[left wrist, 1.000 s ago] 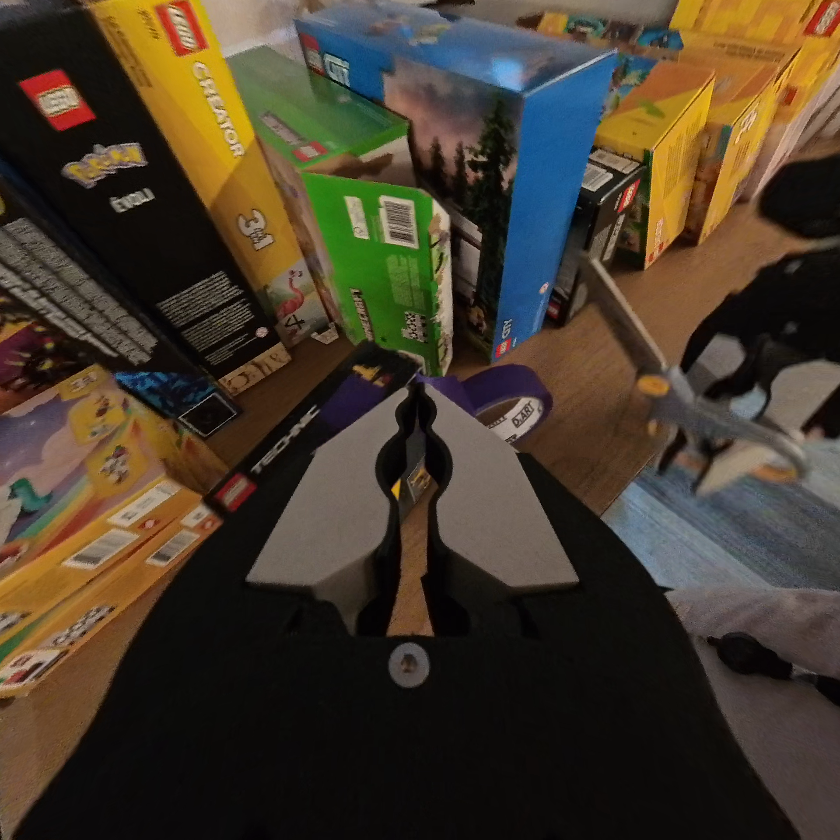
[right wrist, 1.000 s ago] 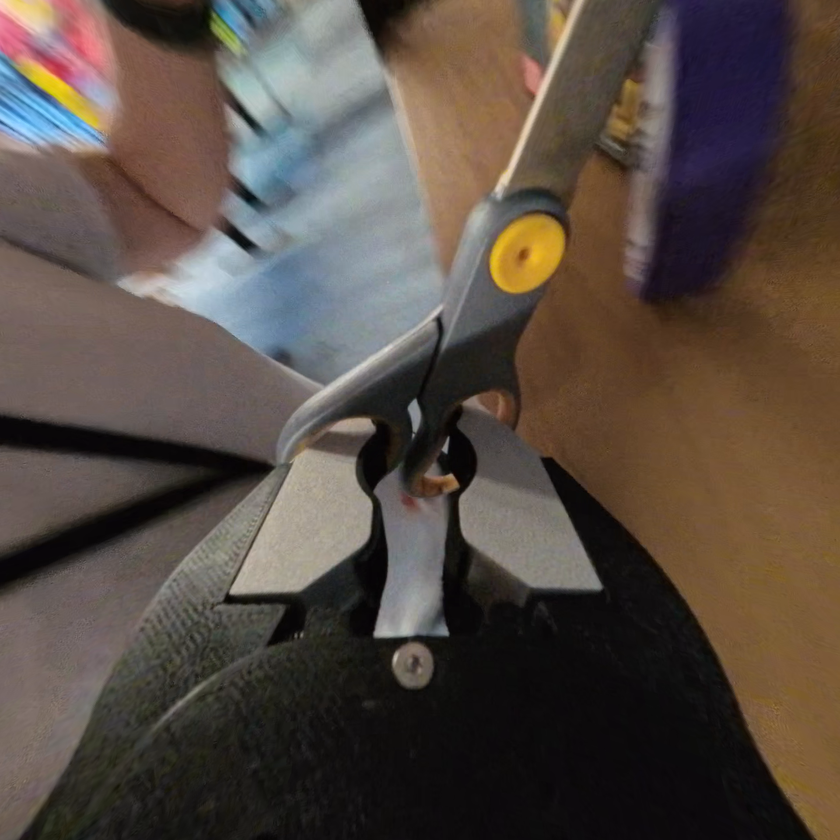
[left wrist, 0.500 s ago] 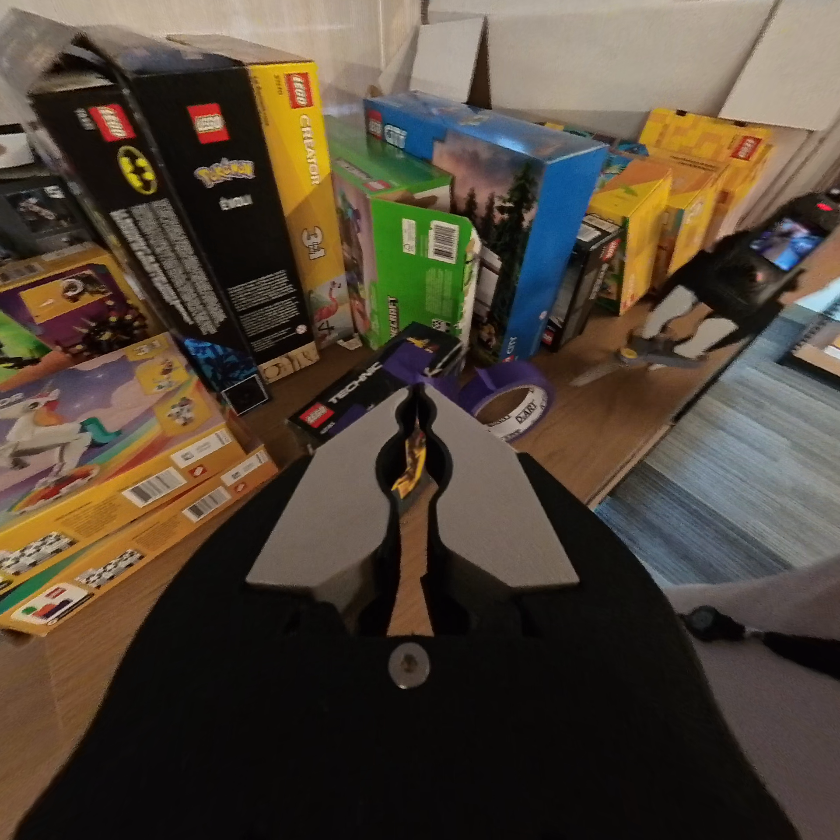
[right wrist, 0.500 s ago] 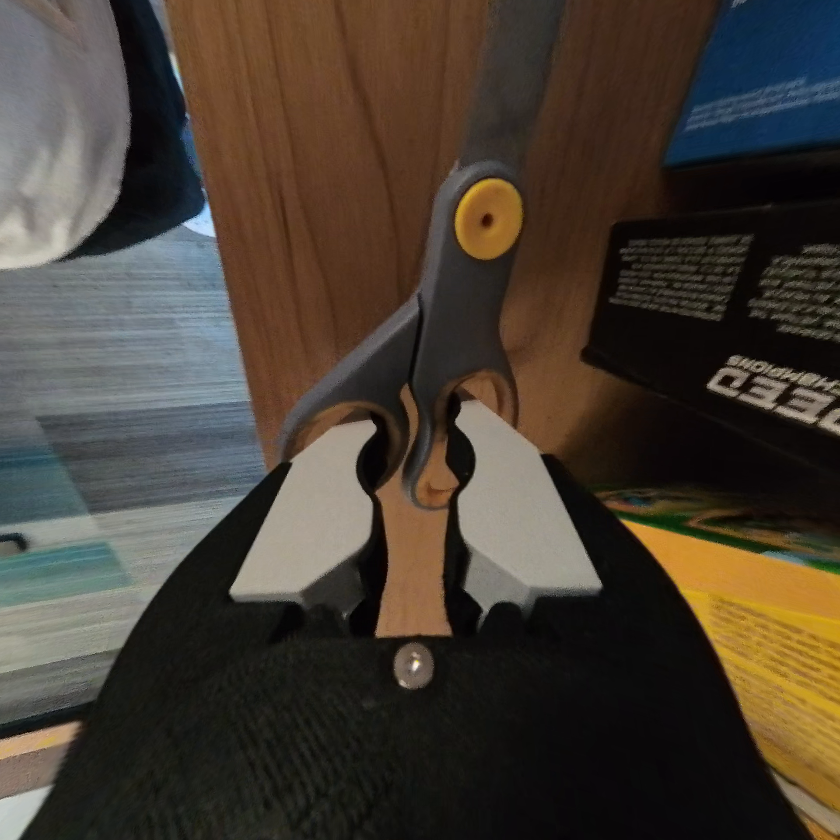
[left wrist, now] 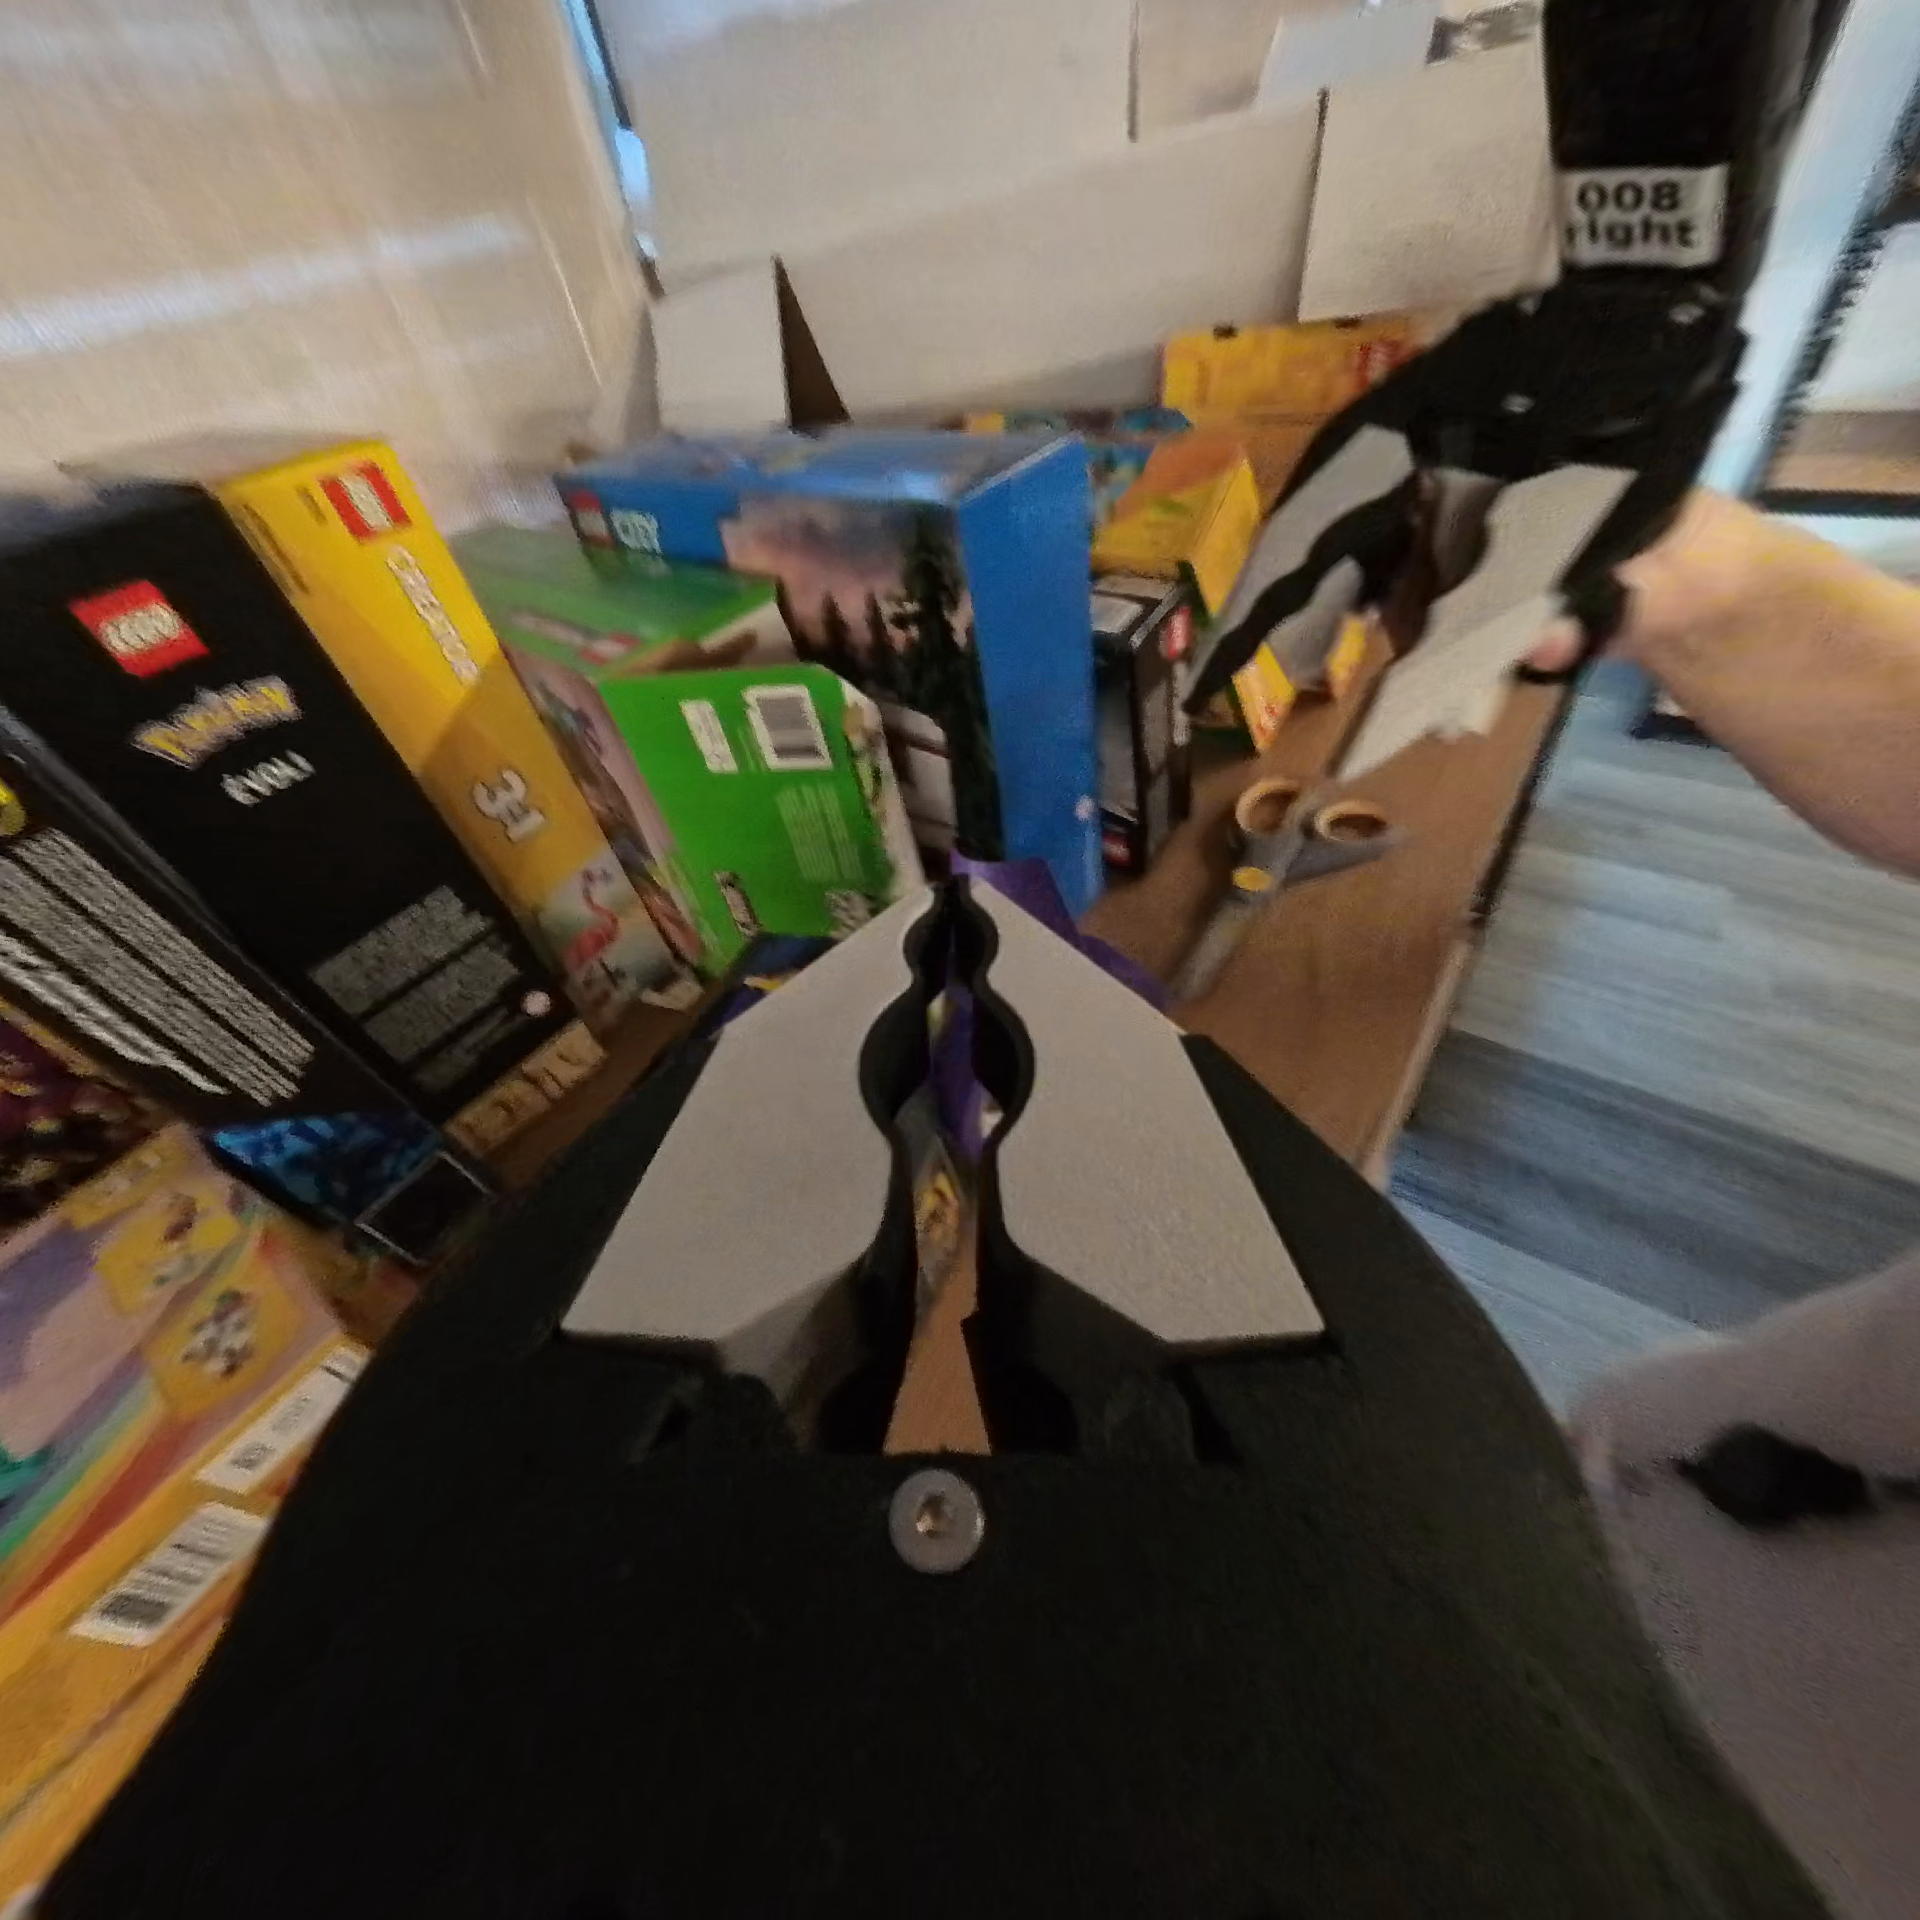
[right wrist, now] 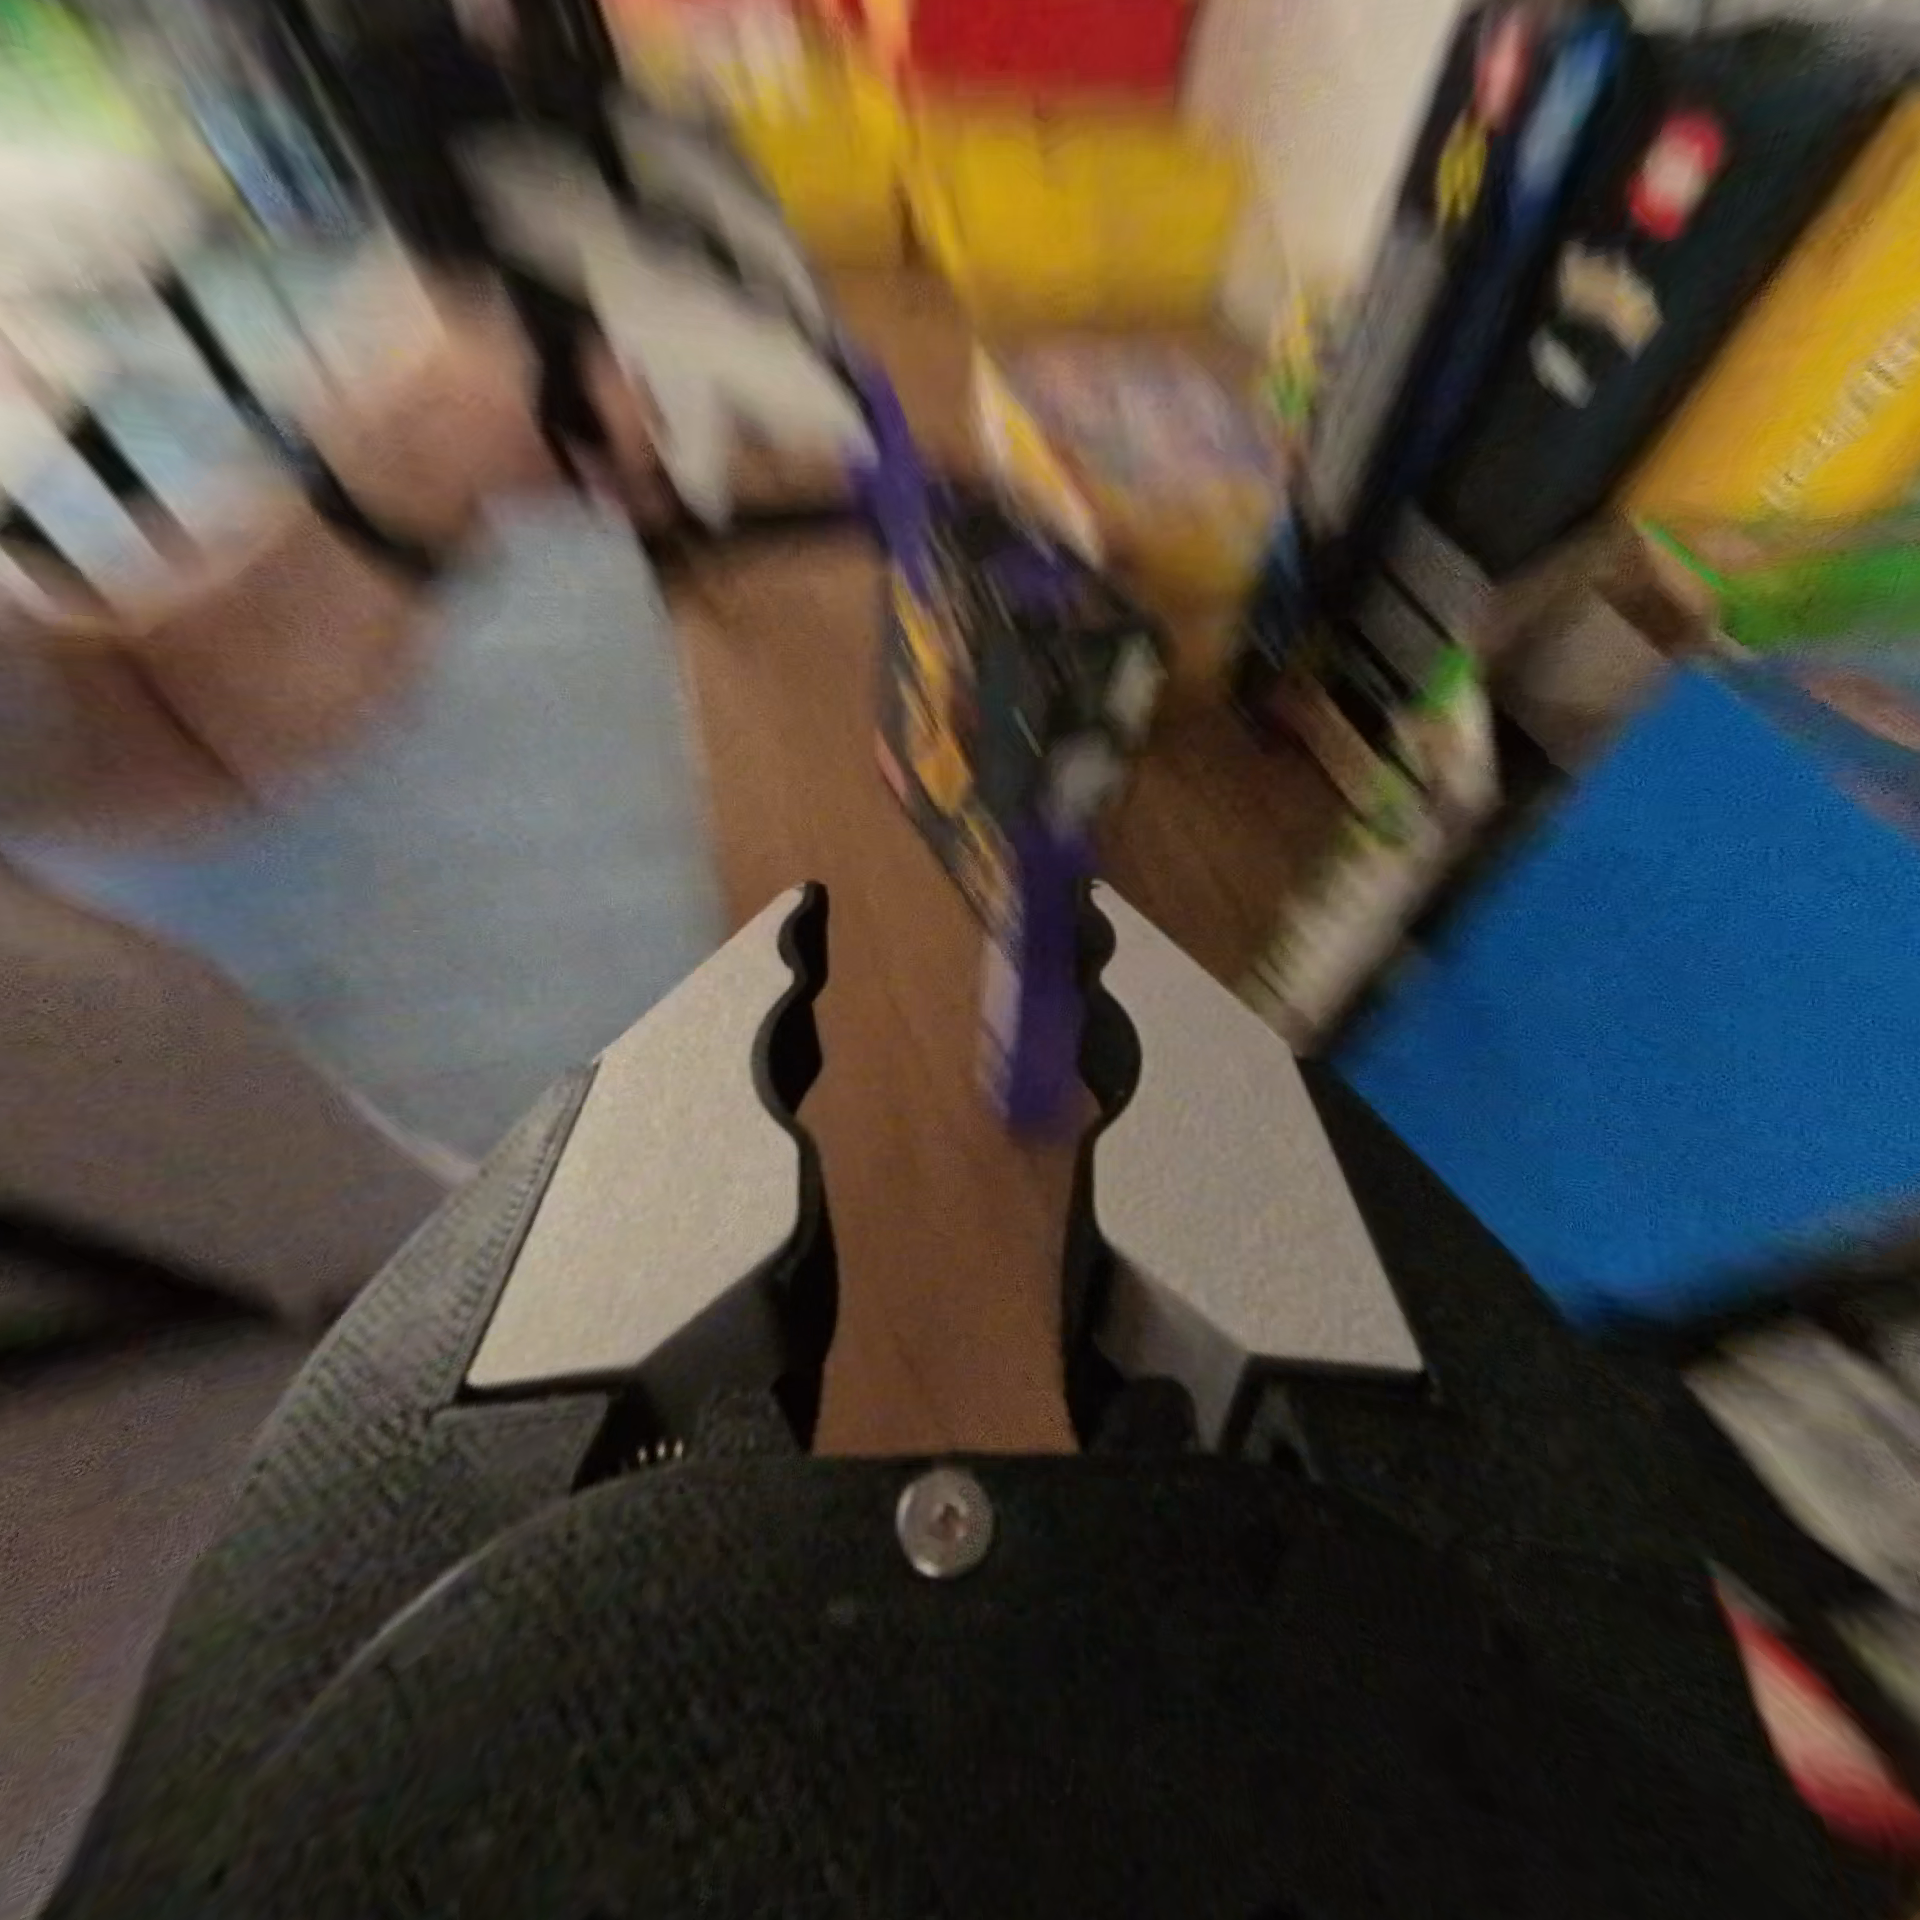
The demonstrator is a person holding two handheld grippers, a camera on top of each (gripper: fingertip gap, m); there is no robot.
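My left gripper [left wrist: 951,899] is shut and empty, held above the wooden table [left wrist: 1340,997]. A purple tape roll [left wrist: 1117,971] and a flat black box lie just beyond its tips, mostly hidden by the fingers. Grey scissors with yellow-lined handles [left wrist: 1273,857] lie on the table to the right. My right gripper [left wrist: 1288,727] hangs open and empty just above the scissors' handles, apart from them. The right wrist view is badly blurred. It shows the right gripper [right wrist: 954,904] open over bare wood, with the purple tape roll [right wrist: 1039,966] close to the right finger.
Upright toy boxes line the back of the table: black [left wrist: 208,790], yellow [left wrist: 457,686], green [left wrist: 769,790], blue [left wrist: 935,644] and more yellow ones [left wrist: 1195,520]. Flat boxes lie at the left [left wrist: 156,1351]. The table edge and grey-blue carpet [left wrist: 1662,1039] are at the right. A blue box [right wrist: 1621,987] shows in the right wrist view. Spacing between my two grippers at the tips: around 12 cm.
My right gripper has let go of the scissors, opened and lifted away. The scissors now lie on the table. My left gripper stays shut and its view has tilted upward.
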